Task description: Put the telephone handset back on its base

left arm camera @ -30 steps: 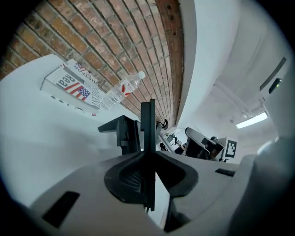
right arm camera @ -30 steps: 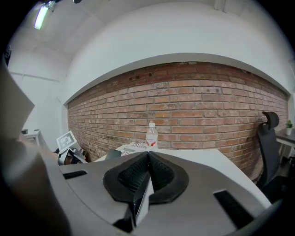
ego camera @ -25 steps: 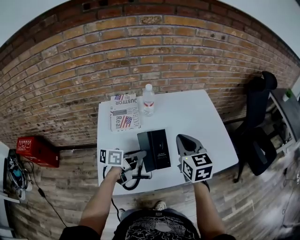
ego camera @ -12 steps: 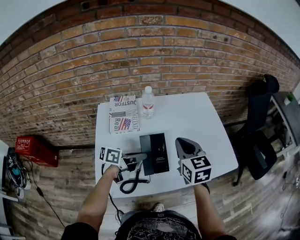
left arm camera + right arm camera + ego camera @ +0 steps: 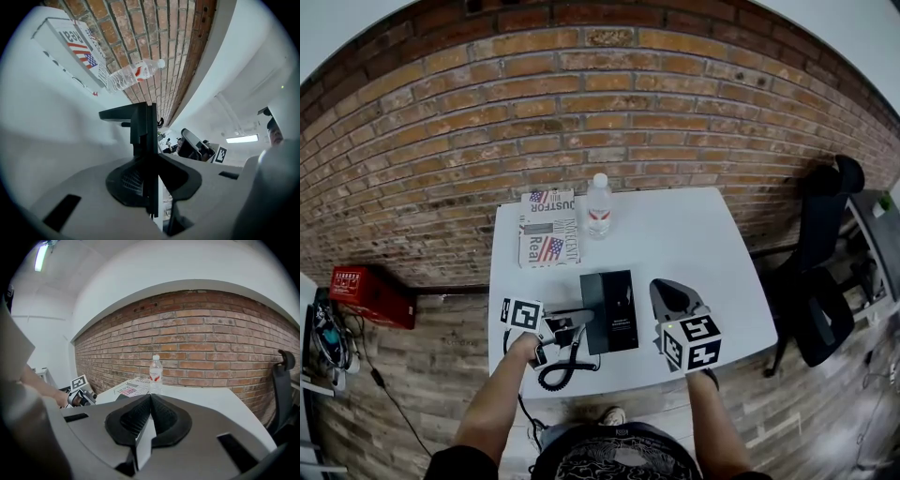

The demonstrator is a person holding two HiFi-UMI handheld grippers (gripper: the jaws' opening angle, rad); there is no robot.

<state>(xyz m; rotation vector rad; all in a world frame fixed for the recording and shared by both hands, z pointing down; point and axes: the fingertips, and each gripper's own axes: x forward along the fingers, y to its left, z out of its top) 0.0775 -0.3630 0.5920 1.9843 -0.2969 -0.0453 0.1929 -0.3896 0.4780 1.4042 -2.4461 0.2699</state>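
Beside the base [image 5: 614,314] on the counter [image 5: 694,234], our left claw [image 5: 151,161] clamps the handset [image 5: 140,123]; our right claw [image 5: 150,400] hovers pinched together, empty.

A: Is it bright?
B: Yes, soft even light. A ceiling lamp [image 5: 41,256] glows in the upper left of the right gripper view.
A: Sharp?
B: The brick wall [image 5: 581,112] bends round at the edges, corners go black, and the left gripper [image 5: 151,161] looks blurry up close.
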